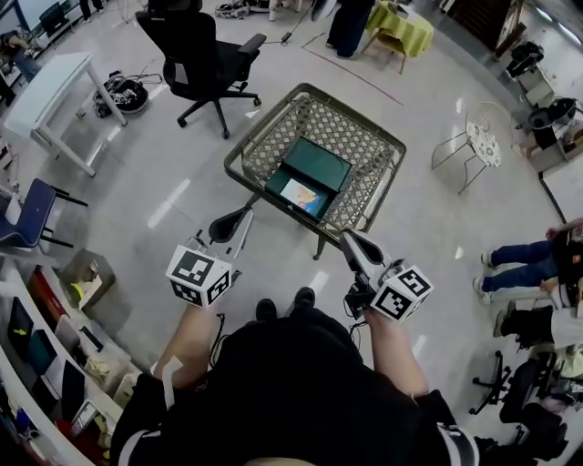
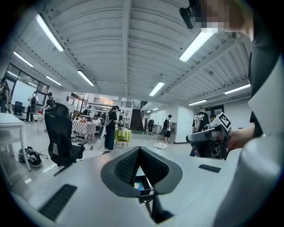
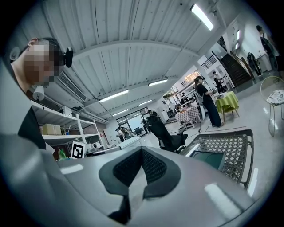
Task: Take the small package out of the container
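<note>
Left tongs (image 1: 228,226) closed tip to tip, nothing gripped; confirmed in the left gripper view (image 2: 140,150). Right tongs (image 1: 352,239) likewise closed and empty, seen in its own view (image 3: 142,151). Both are held level, short of the near edge of the surface (image 1: 258,136), the right pair by its near right corner. Neither touches the container. Each carries a marker cube (image 1: 199,276) printed with black-and-white squares.

Surface: square metal lattice top with a raised rim, on thin legs, set corner-on to the person. A dark green container (image 1: 314,168) lies open about the middle, toward the near edge. The small package (image 1: 303,194), with a colourful face, lies inside the container's near half. Its print is too small to read.

Room: glossy grey floor, black office chair (image 1: 205,55) beyond the far left edge, white desk (image 1: 50,91) to the left, yellow-green clothed table (image 1: 401,27) far off, white wire chair (image 1: 478,141) right. Shelving (image 1: 46,364) stands lower left, and seated people (image 1: 528,264) are at right.
</note>
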A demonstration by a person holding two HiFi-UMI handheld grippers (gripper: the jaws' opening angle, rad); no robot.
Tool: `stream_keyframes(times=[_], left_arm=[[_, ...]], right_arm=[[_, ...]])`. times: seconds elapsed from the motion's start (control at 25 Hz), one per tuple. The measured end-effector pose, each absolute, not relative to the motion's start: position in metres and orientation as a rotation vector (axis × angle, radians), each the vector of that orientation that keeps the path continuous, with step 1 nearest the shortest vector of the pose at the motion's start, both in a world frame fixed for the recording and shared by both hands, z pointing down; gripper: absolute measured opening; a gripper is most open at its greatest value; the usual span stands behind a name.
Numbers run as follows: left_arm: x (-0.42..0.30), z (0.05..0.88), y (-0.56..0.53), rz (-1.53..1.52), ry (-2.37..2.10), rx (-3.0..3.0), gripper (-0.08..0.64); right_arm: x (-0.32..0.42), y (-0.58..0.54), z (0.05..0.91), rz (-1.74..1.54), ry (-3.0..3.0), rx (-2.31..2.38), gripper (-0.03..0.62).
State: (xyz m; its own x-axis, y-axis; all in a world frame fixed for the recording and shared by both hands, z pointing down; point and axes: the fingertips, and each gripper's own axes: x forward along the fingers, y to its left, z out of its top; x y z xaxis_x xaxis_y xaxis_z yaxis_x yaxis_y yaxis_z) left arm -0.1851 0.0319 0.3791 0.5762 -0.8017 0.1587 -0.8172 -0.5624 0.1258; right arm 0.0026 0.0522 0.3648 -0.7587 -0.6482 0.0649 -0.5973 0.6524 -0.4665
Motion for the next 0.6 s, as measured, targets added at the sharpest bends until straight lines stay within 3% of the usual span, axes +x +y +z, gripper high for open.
stream_keyframes(times=[0.6], left_arm=[[-0.176,0.445,-0.04,0.324,-1.314,2.467,0.008]], right_arm=[[-0.025,-0.033,0.42,-0.949,2.812,-0.868,0.011]])
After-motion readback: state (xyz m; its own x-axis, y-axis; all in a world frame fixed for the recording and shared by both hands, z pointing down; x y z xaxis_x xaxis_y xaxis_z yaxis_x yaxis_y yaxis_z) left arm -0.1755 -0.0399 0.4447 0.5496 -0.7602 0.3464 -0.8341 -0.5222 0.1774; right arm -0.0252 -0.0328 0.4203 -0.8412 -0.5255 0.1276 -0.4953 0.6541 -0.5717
